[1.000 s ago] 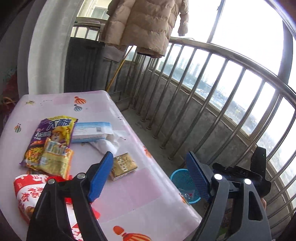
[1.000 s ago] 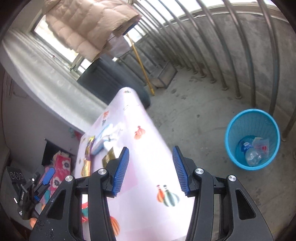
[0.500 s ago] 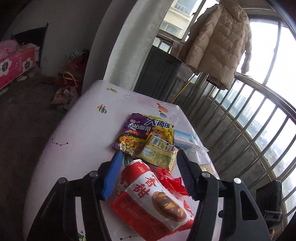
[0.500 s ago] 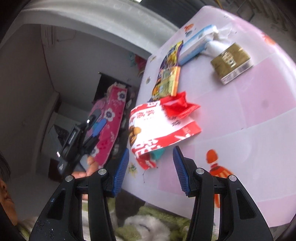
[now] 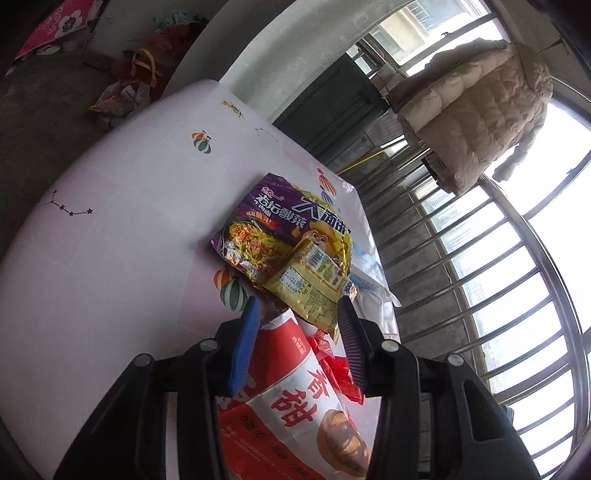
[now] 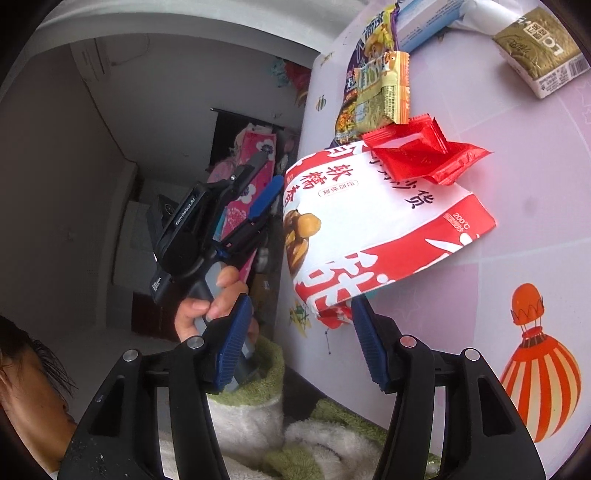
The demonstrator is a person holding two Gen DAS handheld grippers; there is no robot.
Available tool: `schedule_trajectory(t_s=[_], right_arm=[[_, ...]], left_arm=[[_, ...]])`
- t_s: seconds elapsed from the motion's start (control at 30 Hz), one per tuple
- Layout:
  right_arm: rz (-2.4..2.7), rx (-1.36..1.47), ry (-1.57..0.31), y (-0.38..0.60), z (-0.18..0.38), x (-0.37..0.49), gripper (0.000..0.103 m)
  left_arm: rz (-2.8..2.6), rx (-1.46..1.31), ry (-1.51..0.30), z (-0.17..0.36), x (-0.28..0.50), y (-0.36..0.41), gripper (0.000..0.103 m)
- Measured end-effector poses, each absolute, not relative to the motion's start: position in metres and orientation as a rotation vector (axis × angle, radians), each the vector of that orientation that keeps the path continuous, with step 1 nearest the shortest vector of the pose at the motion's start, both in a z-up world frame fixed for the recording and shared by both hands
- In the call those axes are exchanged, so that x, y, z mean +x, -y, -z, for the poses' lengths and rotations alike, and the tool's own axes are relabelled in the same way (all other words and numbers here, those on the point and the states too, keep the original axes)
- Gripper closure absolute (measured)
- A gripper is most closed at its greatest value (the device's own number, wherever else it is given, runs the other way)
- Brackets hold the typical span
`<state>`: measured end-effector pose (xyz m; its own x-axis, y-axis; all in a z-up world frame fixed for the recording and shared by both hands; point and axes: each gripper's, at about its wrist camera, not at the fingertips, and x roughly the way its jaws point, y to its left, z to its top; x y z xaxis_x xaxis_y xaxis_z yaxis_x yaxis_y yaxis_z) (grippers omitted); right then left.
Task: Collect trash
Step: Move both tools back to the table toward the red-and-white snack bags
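A red-and-white snack bag (image 5: 295,391) (image 6: 369,221) lies at the near edge of the pink-clothed table (image 5: 110,258), one end hanging over it. My left gripper (image 5: 297,332) straddles the bag's far end; its jaws are closing, and I cannot see the pads pressing. From the right wrist view the left gripper (image 6: 271,170) sits at the bag's left edge. My right gripper (image 6: 301,332) is low at the table edge, jaws opening, the bag's lower corner just inside its right finger (image 6: 369,347). A crumpled red wrapper (image 5: 332,362) (image 6: 424,155) rests on the bag.
Beyond the bag lie a yellow sachet (image 5: 306,284) on a purple noodle packet (image 5: 280,221), a blue-white box (image 6: 424,18) and a gold box (image 6: 535,48). A balcony railing (image 5: 498,258) and a hanging coat (image 5: 472,110) stand to the right. A hand (image 6: 218,299) holds the left gripper.
The left gripper swung from the railing side onto the snack bag, rolled, and its jaws narrowed. The right gripper turned from the blue bin to the table's near edge and its jaws widened a little.
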<state>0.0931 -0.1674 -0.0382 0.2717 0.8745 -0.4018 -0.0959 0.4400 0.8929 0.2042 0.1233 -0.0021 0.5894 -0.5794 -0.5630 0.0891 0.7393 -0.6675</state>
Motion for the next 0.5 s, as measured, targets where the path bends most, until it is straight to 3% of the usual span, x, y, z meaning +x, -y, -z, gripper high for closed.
schedule_trajectory(t_s=[0.27,0.5], right_arm=[[-0.767,0.908,-1.067,0.159,0.035,0.094,0.050],[-0.715,0.924,-1.041,0.173,0.034,0.095,0.061]], left_arm=[[0.493,-0.638,-0.924,0.008,0.182,-0.118,0.063],[0.555,-0.621,-0.961,0.009,0.159,-0.106,0.065]])
